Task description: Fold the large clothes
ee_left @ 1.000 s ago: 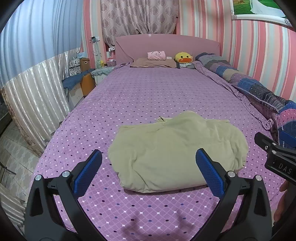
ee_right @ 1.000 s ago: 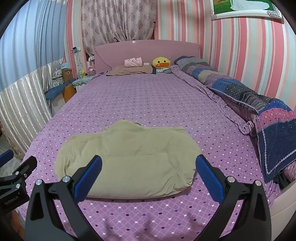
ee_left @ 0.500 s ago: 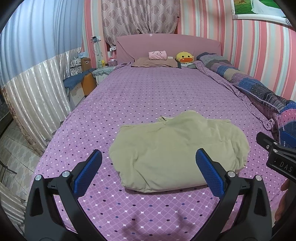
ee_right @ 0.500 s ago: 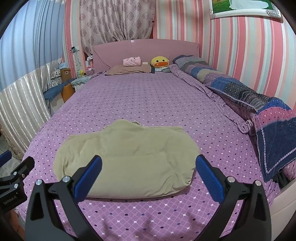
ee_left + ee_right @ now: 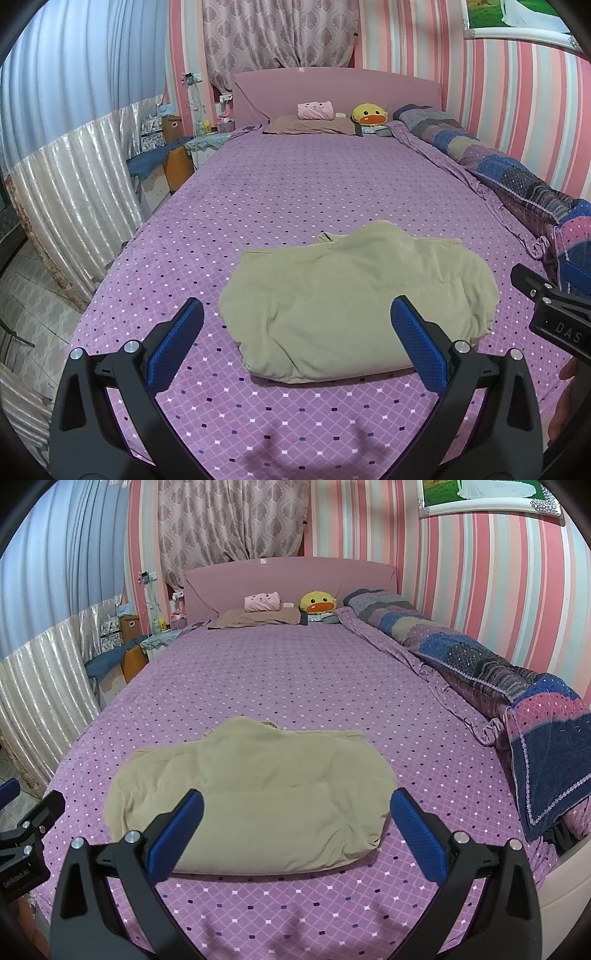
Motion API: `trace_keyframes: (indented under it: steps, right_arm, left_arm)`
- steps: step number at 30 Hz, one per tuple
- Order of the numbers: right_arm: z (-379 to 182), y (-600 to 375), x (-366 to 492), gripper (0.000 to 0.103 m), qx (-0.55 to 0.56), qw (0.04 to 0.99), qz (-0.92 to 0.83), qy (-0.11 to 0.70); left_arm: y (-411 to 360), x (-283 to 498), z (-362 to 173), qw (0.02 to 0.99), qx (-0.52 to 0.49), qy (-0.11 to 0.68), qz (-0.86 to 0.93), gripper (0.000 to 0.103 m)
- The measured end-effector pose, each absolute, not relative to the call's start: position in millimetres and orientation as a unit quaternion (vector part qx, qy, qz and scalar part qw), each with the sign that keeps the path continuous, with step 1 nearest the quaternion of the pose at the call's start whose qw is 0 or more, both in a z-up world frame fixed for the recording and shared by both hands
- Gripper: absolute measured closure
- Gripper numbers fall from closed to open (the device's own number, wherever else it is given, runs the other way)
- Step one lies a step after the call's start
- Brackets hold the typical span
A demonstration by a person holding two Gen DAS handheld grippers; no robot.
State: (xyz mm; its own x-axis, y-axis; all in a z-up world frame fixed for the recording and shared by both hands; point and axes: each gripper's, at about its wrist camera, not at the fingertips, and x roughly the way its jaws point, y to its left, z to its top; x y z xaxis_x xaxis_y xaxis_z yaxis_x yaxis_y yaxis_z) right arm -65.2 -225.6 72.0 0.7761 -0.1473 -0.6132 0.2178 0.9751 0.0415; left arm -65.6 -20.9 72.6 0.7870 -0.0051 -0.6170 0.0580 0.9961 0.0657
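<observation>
We hold two grippers above the foot of a bed (image 5: 295, 192) covered in a purple sheet dotted with small diamonds. The left gripper (image 5: 295, 341) has its blue-padded jaws spread wide and grips nothing; the right gripper (image 5: 295, 830) is just as wide and just as empty. Neither touches cloth.

The task's thing, an olive-green garment (image 5: 354, 299), lies on the sheet just beyond both grippers, at about 12 o'clock from each, in the near half of the bed. It is a plump, rounded bundle with a smooth doubled edge nearest us and a bit of collar or hem showing at its far side.

Over the last second almost nothing has changed: the garment keeps the same shape and place, and both views have only drifted very slightly. We judge that the folding is finished or nearly so, and that we are pausing over the result, since the bundle holds its shape unaided.

At 2 o'clock a patchwork quilt (image 5: 480, 657) is rolled along the striped wall. At the far end lie a pillow (image 5: 310, 125), a pink plush (image 5: 316, 110) and a yellow duck toy (image 5: 369, 114)
</observation>
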Motion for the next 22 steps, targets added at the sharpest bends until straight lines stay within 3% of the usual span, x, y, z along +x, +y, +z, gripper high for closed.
trace_keyframes:
  steps: [22]
  right_arm:
    - [75.4,-226.1,-63.5,0.002,0.051,0.941,-0.101,0.320]
  left_arm:
    - [-21.1,-63.2,72.2,0.942,0.037,0.334,-0.023,0.003]
